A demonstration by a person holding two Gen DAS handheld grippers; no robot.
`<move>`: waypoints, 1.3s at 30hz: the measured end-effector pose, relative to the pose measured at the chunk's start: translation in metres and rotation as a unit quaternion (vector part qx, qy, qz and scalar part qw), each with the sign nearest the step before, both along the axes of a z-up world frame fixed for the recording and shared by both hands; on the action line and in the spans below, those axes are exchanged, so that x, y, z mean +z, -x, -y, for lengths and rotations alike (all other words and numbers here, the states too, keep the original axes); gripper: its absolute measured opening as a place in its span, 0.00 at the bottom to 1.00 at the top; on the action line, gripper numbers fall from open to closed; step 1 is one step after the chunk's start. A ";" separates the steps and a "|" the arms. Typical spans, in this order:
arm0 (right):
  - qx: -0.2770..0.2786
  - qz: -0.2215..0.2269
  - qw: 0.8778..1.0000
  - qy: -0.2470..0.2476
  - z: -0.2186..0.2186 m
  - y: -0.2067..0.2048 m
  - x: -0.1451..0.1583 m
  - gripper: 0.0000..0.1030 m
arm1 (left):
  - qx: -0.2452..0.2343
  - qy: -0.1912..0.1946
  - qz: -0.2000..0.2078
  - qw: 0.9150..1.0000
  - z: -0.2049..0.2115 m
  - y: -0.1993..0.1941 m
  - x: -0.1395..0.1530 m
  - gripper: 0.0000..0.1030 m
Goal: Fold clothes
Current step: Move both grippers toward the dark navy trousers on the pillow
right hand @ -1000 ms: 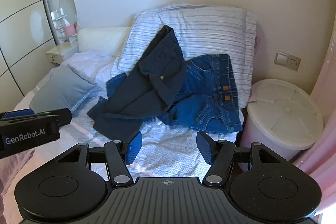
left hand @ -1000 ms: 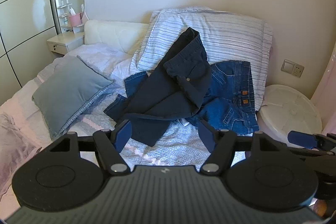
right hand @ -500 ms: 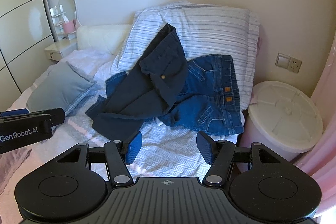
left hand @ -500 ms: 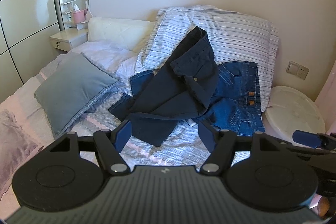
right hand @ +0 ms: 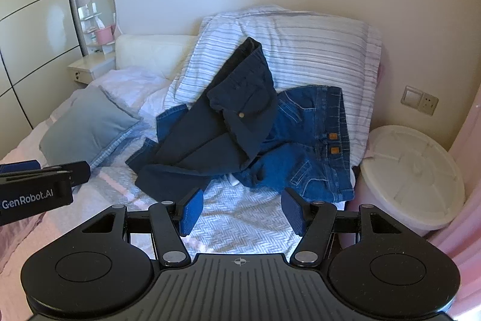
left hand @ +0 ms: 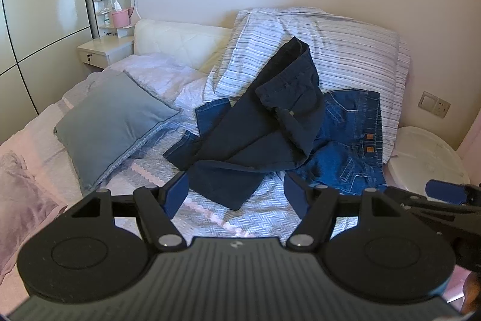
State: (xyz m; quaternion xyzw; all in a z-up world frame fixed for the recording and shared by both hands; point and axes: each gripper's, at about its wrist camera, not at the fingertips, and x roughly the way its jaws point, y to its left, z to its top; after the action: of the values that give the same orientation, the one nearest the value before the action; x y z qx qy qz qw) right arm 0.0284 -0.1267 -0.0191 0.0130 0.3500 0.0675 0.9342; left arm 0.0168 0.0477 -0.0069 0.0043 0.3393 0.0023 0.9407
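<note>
Dark navy trousers (left hand: 264,137) (right hand: 210,140) lie crumpled across the bed, their waistband propped up against a striped pillow (left hand: 339,50) (right hand: 303,50). Partly under them lie blue jeans (left hand: 345,146) (right hand: 303,146), waistband to the right. My left gripper (left hand: 236,194) hovers open above the bedspread just short of the trouser leg, holding nothing. My right gripper (right hand: 242,211) is also open and empty, a little short of the jeans' lower edge. Each gripper shows at the edge of the other's view.
A grey cushion (left hand: 114,122) (right hand: 87,128) lies left of the clothes. A white round lidded bin (left hand: 427,152) (right hand: 412,173) stands right of the bed. A white nightstand (left hand: 105,50) with a mirror sits at the far left by the wardrobe. A pink curtain (right hand: 469,200) hangs at right.
Both grippers have drifted slightly left and toward the clothes, which sit a little further right in each view. Jaws stay open. The clothes have not moved.
</note>
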 end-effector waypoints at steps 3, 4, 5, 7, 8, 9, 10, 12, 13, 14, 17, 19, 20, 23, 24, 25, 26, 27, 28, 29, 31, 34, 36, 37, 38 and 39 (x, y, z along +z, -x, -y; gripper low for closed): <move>0.003 0.003 1.000 0.003 -0.004 -0.002 0.002 0.59 | 0.004 0.002 0.004 1.000 -0.004 -0.001 0.001 0.65; 0.005 0.005 1.000 0.004 -0.005 -0.003 0.002 0.59 | 0.006 0.003 0.005 1.000 -0.005 -0.001 0.002 0.65; 0.007 0.006 1.000 0.005 -0.007 -0.004 0.003 0.59 | 0.008 0.004 0.005 1.000 -0.007 -0.002 0.002 0.65; 0.009 0.008 1.000 0.006 -0.010 -0.005 0.004 0.59 | 0.012 0.005 0.007 1.000 -0.010 -0.003 0.003 0.65; 0.010 0.010 1.000 0.007 -0.011 -0.005 0.004 0.59 | 0.013 0.006 0.007 1.000 -0.011 -0.004 0.003 0.65; 0.010 0.011 1.000 0.008 -0.012 -0.006 0.005 0.59 | 0.015 0.007 0.008 1.000 -0.013 -0.004 0.002 0.65; 0.011 0.013 1.000 0.009 -0.013 -0.007 0.005 0.59 | 0.017 0.007 0.008 1.000 -0.014 -0.004 0.002 0.65; 0.012 0.016 1.000 0.010 -0.015 -0.007 0.006 0.59 | 0.019 0.008 0.008 1.000 -0.015 -0.004 0.001 0.65; 0.012 0.017 1.000 0.011 -0.015 -0.007 0.006 0.59 | 0.021 0.009 0.008 1.000 -0.016 -0.005 0.001 0.65; 0.011 0.018 1.000 0.011 -0.015 -0.008 0.007 0.59 | 0.022 0.009 0.008 1.000 -0.017 -0.005 0.000 0.65; 0.010 0.018 1.000 0.012 -0.016 -0.009 0.007 0.59 | 0.025 0.011 0.005 1.000 -0.019 -0.005 -0.003 0.65; 0.009 0.017 1.000 0.013 -0.015 -0.010 0.006 0.59 | 0.028 0.013 0.003 1.000 -0.020 -0.005 -0.005 0.65; 0.009 0.016 1.000 0.014 -0.015 -0.010 0.005 0.59 | 0.029 0.014 0.002 0.999 -0.021 -0.005 -0.006 0.65; 0.008 0.016 1.000 0.017 -0.013 -0.011 0.004 0.59 | 0.033 0.015 -0.002 0.999 -0.024 -0.004 -0.010 0.65; 0.008 0.018 1.000 0.018 -0.012 -0.011 0.003 0.59 | 0.034 0.016 -0.004 0.999 -0.026 -0.004 -0.011 0.65; 0.009 0.022 1.000 0.017 -0.012 -0.011 0.003 0.59 | 0.035 0.018 -0.005 0.999 -0.028 -0.005 -0.012 0.65; 0.011 0.026 1.000 0.015 -0.011 -0.011 0.004 0.59 | 0.036 0.019 -0.007 0.999 -0.029 -0.005 -0.013 0.65; 0.015 0.032 0.999 0.011 -0.009 -0.010 0.004 0.59 | 0.037 0.021 -0.009 0.999 -0.031 -0.005 -0.014 0.65; 0.020 0.039 0.999 0.008 -0.009 -0.010 0.005 0.59 | 0.037 0.024 -0.010 0.999 -0.033 -0.006 -0.015 0.65; 0.025 0.047 0.999 0.006 -0.008 -0.009 0.006 0.59 | 0.038 0.026 -0.012 0.999 -0.035 -0.007 -0.016 0.65; 0.032 0.063 0.997 0.006 -0.007 -0.006 0.008 0.59 | 0.039 0.029 -0.016 0.999 -0.038 -0.009 -0.019 0.65; 0.041 0.073 0.996 0.005 -0.003 -0.006 0.007 0.59 | 0.041 0.033 -0.025 0.998 -0.040 -0.014 -0.025 0.65; 0.043 0.064 0.997 -0.002 0.001 -0.010 0.003 0.59 | 0.044 0.038 -0.033 0.998 -0.042 -0.019 -0.031 0.65; 0.043 0.058 0.997 -0.004 0.002 -0.012 0.000 0.59 | 0.046 0.041 -0.038 0.997 -0.043 -0.021 -0.034 0.65; 0.042 0.053 0.998 -0.003 0.004 -0.014 -0.002 0.59 | 0.048 0.044 -0.043 0.997 -0.044 -0.023 -0.037 0.65; 0.042 0.047 0.998 -0.002 0.006 -0.017 -0.005 0.59 | 0.050 0.047 -0.046 0.997 -0.044 -0.026 -0.040 0.65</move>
State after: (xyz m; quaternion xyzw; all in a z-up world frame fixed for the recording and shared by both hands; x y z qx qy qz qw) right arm 0.0452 -0.1327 -0.0238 -0.0031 0.3058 0.1075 0.9460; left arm 0.0427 0.0921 -0.0469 -0.0570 0.3820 0.0332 0.9218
